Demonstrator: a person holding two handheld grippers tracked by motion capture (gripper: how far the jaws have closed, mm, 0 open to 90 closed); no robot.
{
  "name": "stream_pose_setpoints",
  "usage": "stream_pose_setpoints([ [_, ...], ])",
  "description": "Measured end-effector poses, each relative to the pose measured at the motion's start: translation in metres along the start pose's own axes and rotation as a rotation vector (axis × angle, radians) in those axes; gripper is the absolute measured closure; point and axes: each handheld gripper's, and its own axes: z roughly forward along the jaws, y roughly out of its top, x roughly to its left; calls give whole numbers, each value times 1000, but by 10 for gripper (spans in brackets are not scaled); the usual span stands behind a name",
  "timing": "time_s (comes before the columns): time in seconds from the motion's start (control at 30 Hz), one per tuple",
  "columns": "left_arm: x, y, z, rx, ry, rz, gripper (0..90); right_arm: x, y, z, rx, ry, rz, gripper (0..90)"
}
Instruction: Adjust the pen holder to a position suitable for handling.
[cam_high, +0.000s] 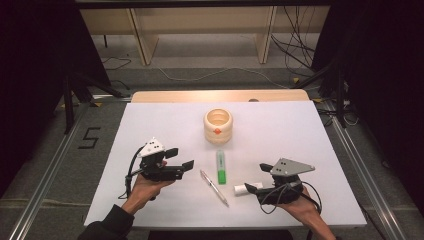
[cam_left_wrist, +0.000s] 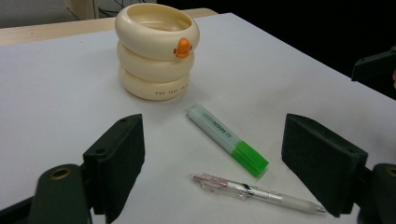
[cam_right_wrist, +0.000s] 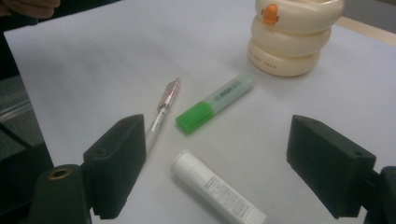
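Dim room, dark curtains at both sides, cables on the floor beyond. White table (cam_high: 150, 125) with a wooden strip along its far edge.

Items on the table: a cream holder (cam_high: 218, 126) made of stacked rings with an orange duck mark, standing upright past the middle. Nearer the person, a green highlighter (cam_high: 221, 167), a clear pen (cam_high: 214, 187), and a white tube (cam_high: 246, 189) lying flat.

Left gripper (cam_high: 179, 158): jaws spread wide, nothing between the pads; held just above the table, pointing toward the middle. In the left gripper view the pen (cam_left_wrist: 259, 192) lies straight ahead of the jaws, its long axis running across the gap, with the highlighter (cam_left_wrist: 227, 138) just behind it and the holder (cam_left_wrist: 157, 51) farther off.

Right gripper (cam_high: 257, 176): jaws also spread wide and empty. In the right gripper view the tube (cam_right_wrist: 217, 187) lies between and just ahead of the jaws, its long axis slanting across the view; pen (cam_right_wrist: 163, 109) and highlighter (cam_right_wrist: 215, 102) beyond.

Key relation: tube sits right at the right gripper's tips, well clear of the left. Pen is nearer the left gripper. Judgement: the right hand is best placed to close on the tube, though its slant means the wrist may need a slight turn so the pads meet the tube's sides squarely.
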Motion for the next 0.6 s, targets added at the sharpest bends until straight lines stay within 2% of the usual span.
stream_pose_setpoints([
  [0.1, -2, -1, -2, -4, -5, 14, 204, -3, 5, 4, 44, 21, -38, 209],
  [0.2, -4, -2, -5, -9, -4, 21, 201, -3, 9, 11, 114, 45, -81, 209],
  [0.23, -5, -3, -6, -12, -4, 20, 201, -3, 9, 11, 114, 45, -81, 209],
  [0.33, -6, -5, -8, -17, -3, 26, 200, -2, 12, 17, 161, 70, -103, 210],
  [0.6, -6, -8, -14, -13, 1, 30, 197, -3, 13, 32, 240, 84, -151, 217],
])
